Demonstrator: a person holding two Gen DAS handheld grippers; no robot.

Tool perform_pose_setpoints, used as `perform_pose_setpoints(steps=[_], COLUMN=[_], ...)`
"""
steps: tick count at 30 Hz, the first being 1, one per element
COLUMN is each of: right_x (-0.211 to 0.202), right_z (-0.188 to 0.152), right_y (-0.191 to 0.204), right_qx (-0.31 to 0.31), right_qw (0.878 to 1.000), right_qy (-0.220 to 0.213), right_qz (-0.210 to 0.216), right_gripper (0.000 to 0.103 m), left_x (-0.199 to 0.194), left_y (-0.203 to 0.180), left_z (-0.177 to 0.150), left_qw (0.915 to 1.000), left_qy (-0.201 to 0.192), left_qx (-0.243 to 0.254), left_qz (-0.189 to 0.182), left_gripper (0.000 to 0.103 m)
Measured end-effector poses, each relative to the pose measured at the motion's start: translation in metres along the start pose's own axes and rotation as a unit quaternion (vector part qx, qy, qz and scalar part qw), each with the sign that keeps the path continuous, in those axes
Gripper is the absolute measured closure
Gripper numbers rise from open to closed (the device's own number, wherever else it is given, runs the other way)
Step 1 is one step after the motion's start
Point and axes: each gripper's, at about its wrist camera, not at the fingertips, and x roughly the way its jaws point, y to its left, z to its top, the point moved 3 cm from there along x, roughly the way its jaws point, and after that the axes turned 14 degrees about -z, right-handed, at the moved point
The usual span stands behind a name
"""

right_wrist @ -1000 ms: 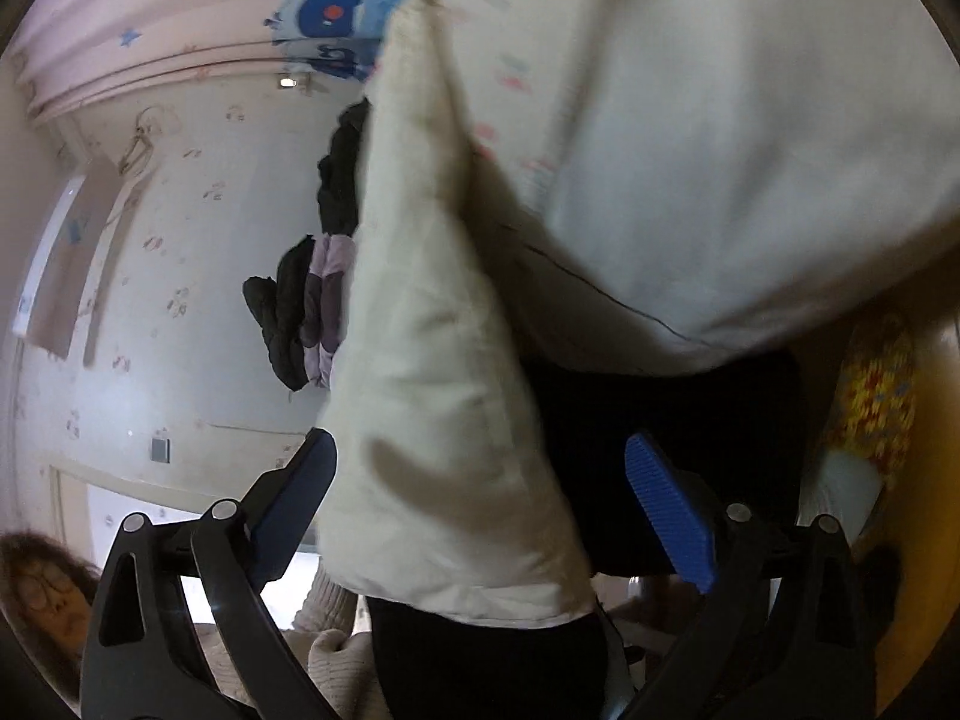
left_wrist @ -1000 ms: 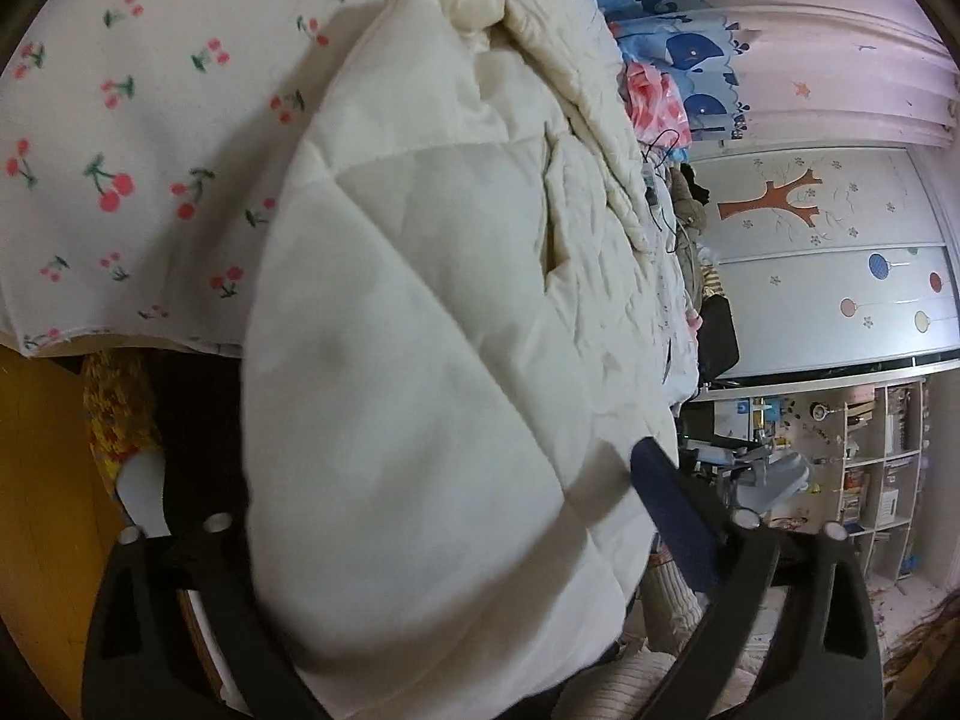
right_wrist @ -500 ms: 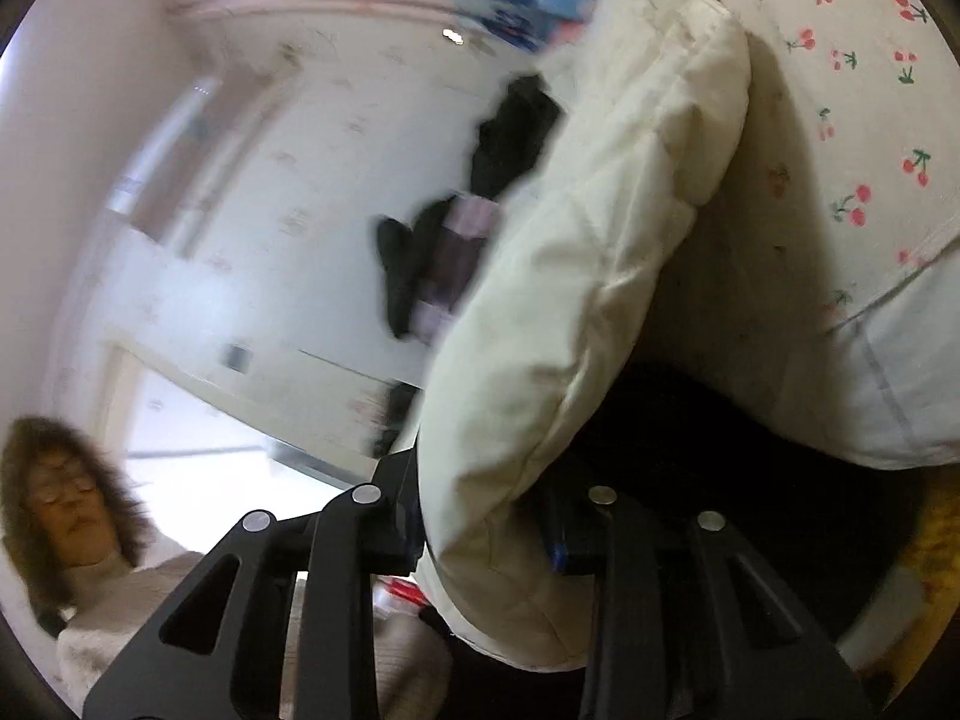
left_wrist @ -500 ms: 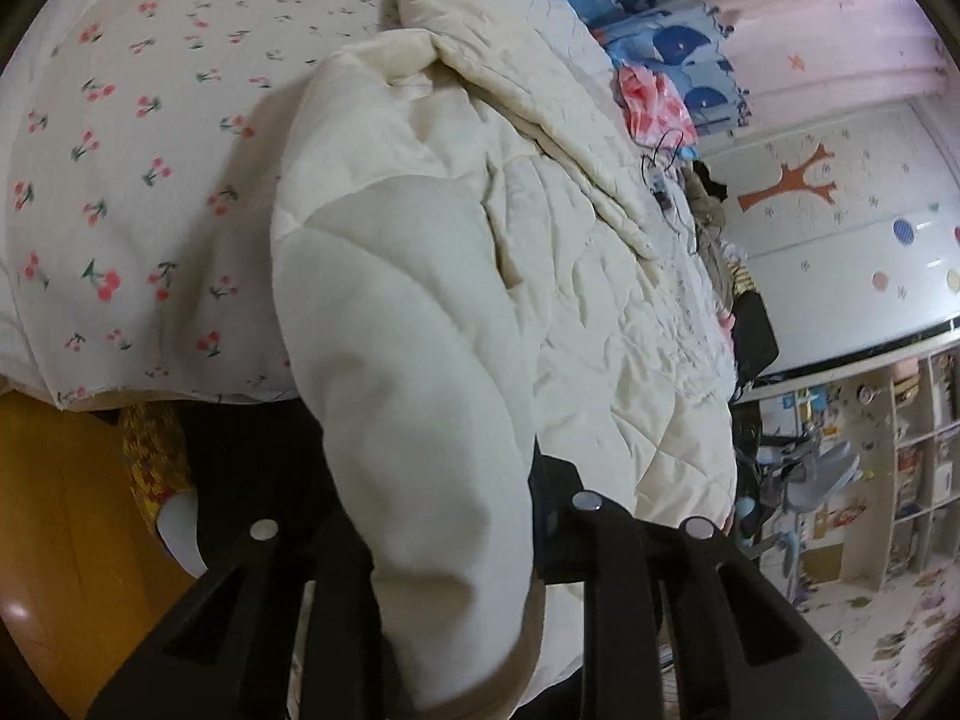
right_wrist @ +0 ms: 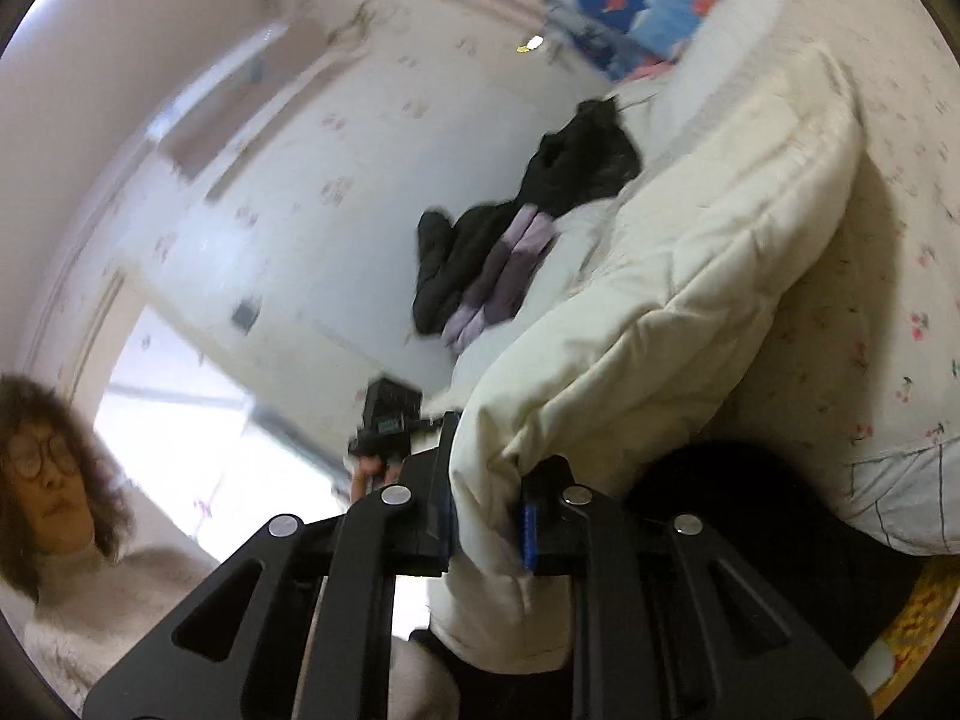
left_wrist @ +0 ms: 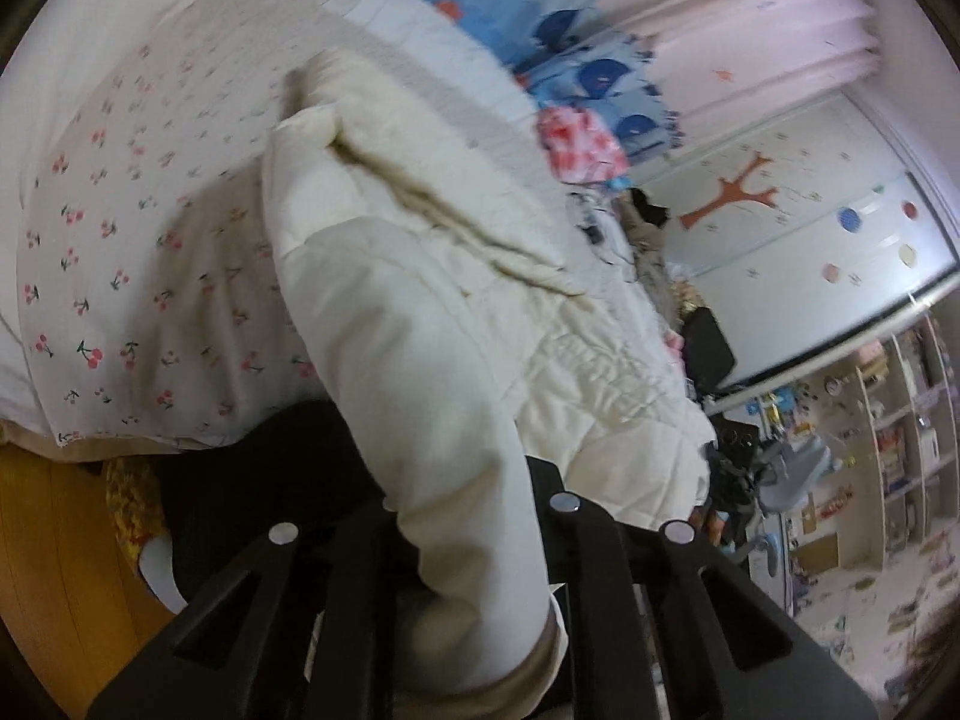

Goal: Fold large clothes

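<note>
Bed: you've got the cherry-print sheet (left_wrist: 138,276) spread wide under everything, its edge hanging over the side nearest you.
Coat: your cream quilted coat (left_wrist: 420,324) lies along that sheet and runs off the near edge toward both cameras; in the right view the same padded bulk (right_wrist: 690,300) slopes down from the bed to your tongs.
Curtain: pale pink with stars (left_wrist: 750,30) behind the bed, a blue whale-print fabric (left_wrist: 576,60) bunched below it.
Dark clothes: a black and lilac heap (right_wrist: 516,240) sits beyond the coat in the right view, blurred.
Left gripper: your left gripper (left_wrist: 468,516) has just clamped down, jaws pinched on a cuffed sleeve end of the coat, the cloth bulging out between them.
Right gripper: your right gripper (right_wrist: 483,516) has just closed too, blue pads biting a fold of the coat's edge, cloth hanging below.
</note>
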Motion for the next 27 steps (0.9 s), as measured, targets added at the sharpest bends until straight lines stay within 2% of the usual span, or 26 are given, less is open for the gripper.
perform_pose_setpoints(steps=[3,4,5,8,9,10,11,12,13,14,17,21,23,24,26,27], right_x=[-0.006,-0.006,-0.011,-0.023,-0.027,-0.032,-0.036,-0.038,-0.037,-0.034,-0.012,0.014,0.023,0.025,0.029,0.031], right_z=[-0.028,-0.036,-0.046,-0.07,-0.075,-0.081,-0.082,-0.085,-0.088,-0.09,-0.093,-0.081,-0.074,-0.07,-0.065,-0.064], right_y=[-0.003,-0.011,-0.027,-0.08,-0.097,-0.118,-0.133,-0.152,-0.164,-0.181,-0.202,-0.186,-0.164,-0.148,-0.126,-0.116], right_qx=[0.004,0.014,0.034,0.108,0.129,0.155,0.171,0.193,0.206,0.226,0.264,0.246,0.218,0.193,0.156,0.14], right_qw=[0.998,0.997,0.995,0.989,0.987,0.984,0.982,0.978,0.976,0.973,0.964,0.962,0.965,0.97,0.98,0.984], right_qy=[0.068,0.08,0.09,0.094,0.086,0.073,0.067,0.055,0.048,0.037,0.01,-0.018,-0.011,-0.004,0.018,0.028], right_qz=[-0.007,-0.014,-0.022,-0.045,-0.05,-0.054,-0.05,-0.046,-0.044,-0.033,0.018,0.121,0.147,0.15,0.126,0.105], right_gripper=[0.08,0.071,0.055,0.031,0.027,0.019,0.013,0.011,0.009,0.009,0.008,0.008,0.009,0.011,0.036,0.044], left_x=[-0.009,-0.01,-0.009,-0.012,-0.014,-0.015,-0.015,-0.015,-0.012,-0.009,0.002,0.015,0.021,0.022,0.02,0.019], left_y=[-0.004,0.005,0.018,0.064,0.076,0.084,0.09,0.095,0.102,0.105,0.114,0.11,0.104,0.101,0.097,0.097], left_z=[-0.018,-0.027,-0.034,-0.048,-0.05,-0.052,-0.053,-0.053,-0.053,-0.054,-0.053,-0.052,-0.054,-0.055,-0.054,-0.054], left_qw=[0.9994,0.9985,0.9976,0.9952,0.9948,0.9944,0.9941,0.9941,0.994,0.9933,0.992,0.9917,0.992,0.9927,0.9946,0.9949], left_qy=[0.032,0.053,0.07,0.089,0.086,0.084,0.083,0.082,0.08,0.082,0.07,0.06,0.066,0.067,0.056,0.054], left_qx=[0.015,0.012,0.003,-0.04,-0.053,-0.063,-0.068,-0.069,-0.074,-0.08,-0.1,-0.105,-0.101,-0.095,-0.086,-0.085], left_qz=[-0.002,0.002,0.005,0.004,-0.006,-0.012,-0.013,-0.011,-0.01,-0.015,-0.033,-0.043,-0.039,-0.032,-0.013,-0.007], left_gripper=[0.09,0.089,0.089,0.081,0.075,0.062,0.054,0.04,0.035,0.034,0.029,0.016,0.015,0.015,0.019,0.037])
